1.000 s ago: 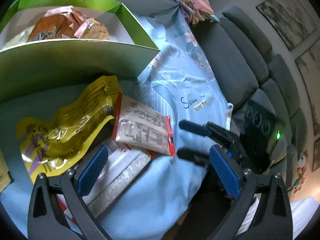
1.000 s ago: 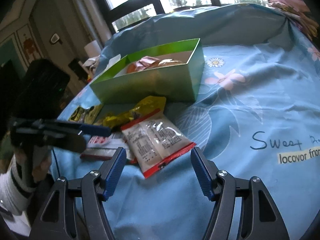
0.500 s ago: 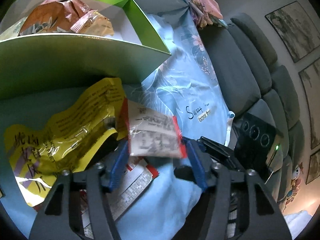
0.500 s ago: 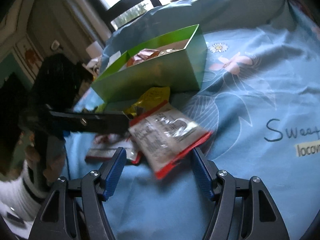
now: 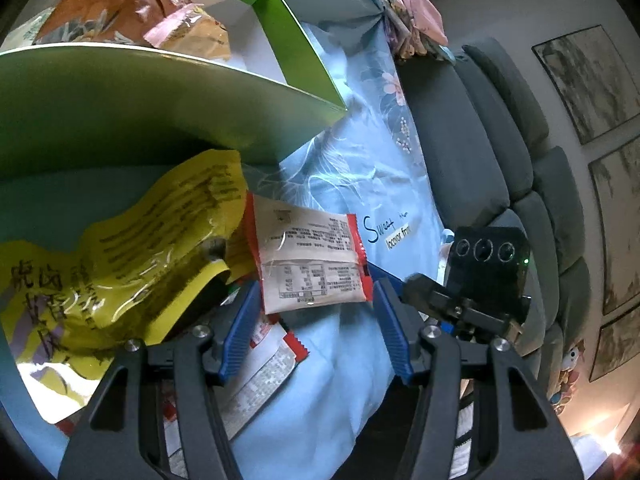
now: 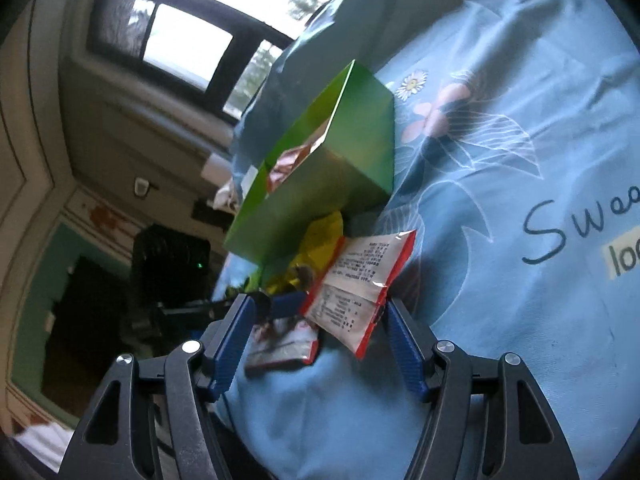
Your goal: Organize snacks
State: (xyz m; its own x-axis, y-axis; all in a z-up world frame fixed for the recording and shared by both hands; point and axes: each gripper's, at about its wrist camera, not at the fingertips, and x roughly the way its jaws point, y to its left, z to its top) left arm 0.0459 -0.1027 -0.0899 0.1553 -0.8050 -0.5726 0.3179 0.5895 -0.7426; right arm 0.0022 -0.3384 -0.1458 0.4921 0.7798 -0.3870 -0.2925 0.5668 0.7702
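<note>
Left wrist view shows the left gripper clamped across the width of a red-edged white snack packet, its blue pads pressing on both side edges, with the packet raised clear of the blue floral cloth. The open green box stands just beyond, and at least two wrapped snacks, a brown packet and a pink-ended one, already lie inside, so part of the sorting looks done. Still outside the box are the crumpled yellow bag lying against its near wall and another red-and-white packet flat on the cloth under the held one; more wrappers at the lower left edge are too cut off to name. In the right wrist view the right gripper hangs close by with its jaws apart, pressing on nothing, though the held packet's lower end reaches between its fingers. By my reading the task is around midway: this packet needs carrying over the box wall and letting go, then the yellow bag and the flat packet remain.
</note>
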